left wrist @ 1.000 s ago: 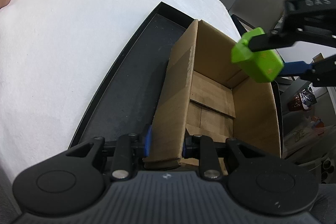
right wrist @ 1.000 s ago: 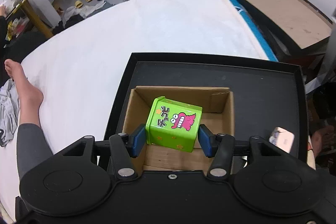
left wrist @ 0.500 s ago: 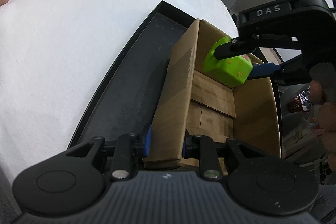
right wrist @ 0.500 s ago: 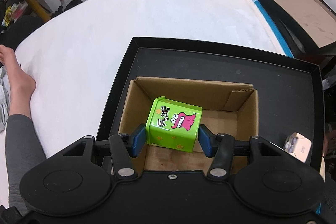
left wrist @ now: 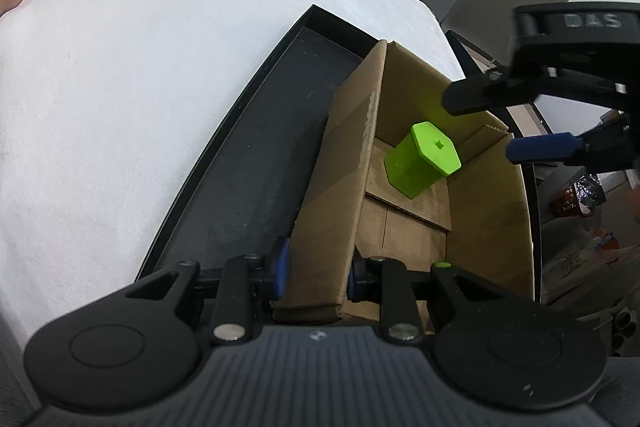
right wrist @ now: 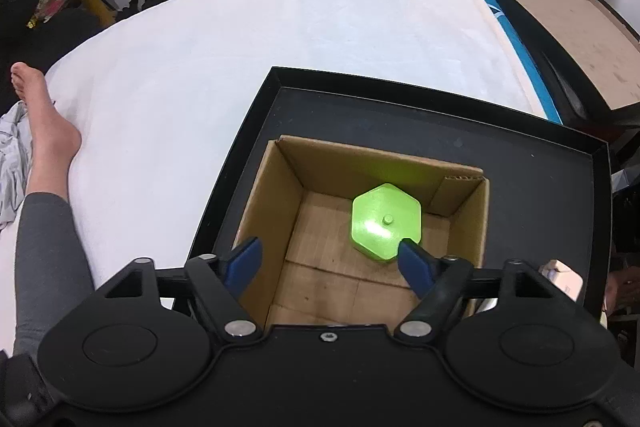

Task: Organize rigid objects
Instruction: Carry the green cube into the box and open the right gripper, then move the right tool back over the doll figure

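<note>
Your left tool [left wrist: 316,275] is pressed together on the near wall of the box [left wrist: 340,195], pinching the cardboard between its blue pads; this looks meant to steady the light box so that it does not slide while something goes into it. Your right tool [right wrist: 330,265] hangs over the open box, pointing steeply down, and its jaws have just been opening; they now stand spread with nothing pressed between them. The green tub [right wrist: 386,221], a six-sided container, sits loose inside the box, toward its far right corner, below the spread fingers. In the left view it looks tilted, its flat end turned up and to the right; whether it has settled flat on the bottom you cannot tell. The right pad overlaps the tub's edge in the right view, but the left view shows the fingers well above it. Judging from this, the drop into the box is done and the right tool is free. The box stands in a shallow black tray [right wrist: 540,187], near its left side. A small pale object [right wrist: 564,277] lies at the tray's right edge. The tray rests on a bed [right wrist: 280,39] covered in white cloth. A person's bare foot [right wrist: 44,115] and grey-sleeved leg rest on the bed's left side. Beyond the bed, slippers and bags lie on the floor.
</note>
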### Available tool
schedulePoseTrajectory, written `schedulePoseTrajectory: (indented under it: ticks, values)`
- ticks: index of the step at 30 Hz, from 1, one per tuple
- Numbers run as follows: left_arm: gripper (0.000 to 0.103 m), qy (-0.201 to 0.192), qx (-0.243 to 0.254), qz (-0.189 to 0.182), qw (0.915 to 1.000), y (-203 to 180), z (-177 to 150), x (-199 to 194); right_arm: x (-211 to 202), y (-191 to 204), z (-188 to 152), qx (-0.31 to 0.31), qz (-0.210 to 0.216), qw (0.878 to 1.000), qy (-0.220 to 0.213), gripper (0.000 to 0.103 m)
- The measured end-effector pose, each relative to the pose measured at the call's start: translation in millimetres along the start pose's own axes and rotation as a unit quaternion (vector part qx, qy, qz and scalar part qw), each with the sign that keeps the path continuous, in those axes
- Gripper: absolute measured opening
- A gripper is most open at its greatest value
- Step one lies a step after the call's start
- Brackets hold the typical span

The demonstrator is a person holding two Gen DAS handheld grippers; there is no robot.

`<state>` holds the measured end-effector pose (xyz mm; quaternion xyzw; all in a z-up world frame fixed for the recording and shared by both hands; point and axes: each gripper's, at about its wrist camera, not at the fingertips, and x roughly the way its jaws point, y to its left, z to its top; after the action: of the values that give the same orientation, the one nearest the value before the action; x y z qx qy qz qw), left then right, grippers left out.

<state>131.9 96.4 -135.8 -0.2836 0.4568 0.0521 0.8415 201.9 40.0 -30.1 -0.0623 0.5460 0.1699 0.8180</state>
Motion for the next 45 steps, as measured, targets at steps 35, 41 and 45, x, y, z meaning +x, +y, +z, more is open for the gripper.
schedulePoseTrajectory:
  ticks: [35, 41, 45]
  values:
    - [0.025, -0.003, 0.010, 0.005, 0.9999, -1, -1, 0, -66, -63, -38, 0.033, -0.023, 0.999, -0.026, 0.081]
    - [0.025, -0.004, 0.012, 0.007, 0.9999, -2, -1, 0, -69, -80, -47, 0.050, -0.031, 0.998, -0.024, 0.081]
    - [0.025, -0.003, 0.011, 0.006, 0.9999, -2, -1, 1, -68, -90, -53, 0.063, -0.036, 0.997, -0.022, 0.081]
